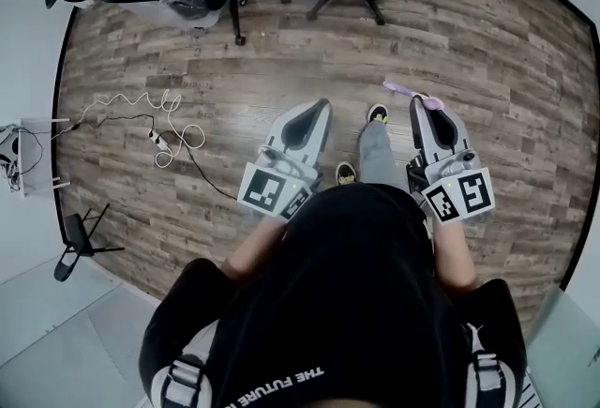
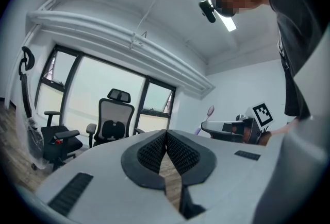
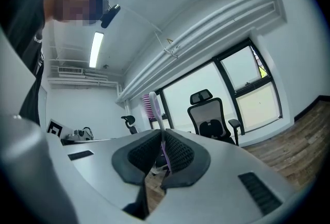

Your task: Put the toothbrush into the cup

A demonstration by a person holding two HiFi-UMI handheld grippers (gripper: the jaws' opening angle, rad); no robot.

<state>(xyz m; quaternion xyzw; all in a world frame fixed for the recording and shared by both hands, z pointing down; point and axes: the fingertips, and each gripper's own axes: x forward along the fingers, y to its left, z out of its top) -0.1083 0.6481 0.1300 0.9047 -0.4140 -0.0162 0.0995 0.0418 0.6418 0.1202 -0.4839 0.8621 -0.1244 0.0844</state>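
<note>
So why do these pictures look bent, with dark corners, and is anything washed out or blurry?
Head view: the wide lens bows the wooden floor into a curve. Left gripper view: dark rounded corners, and the windows glare pale. Right gripper view: same dark rim; the toothbrush in the right gripper looks sharp.

A black top [image 1: 356, 303] with white letters [image 1: 281, 385] is worn. Grey trousers [image 1: 378, 153] and black shoes [image 1: 345, 173] with yellow on them are worn too. The left gripper [image 1: 323, 102] and the right gripper [image 1: 416, 102] are made of light grey shells with black pads. A cube [image 1: 274, 190] with black-and-white squares is fixed on each.
</note>
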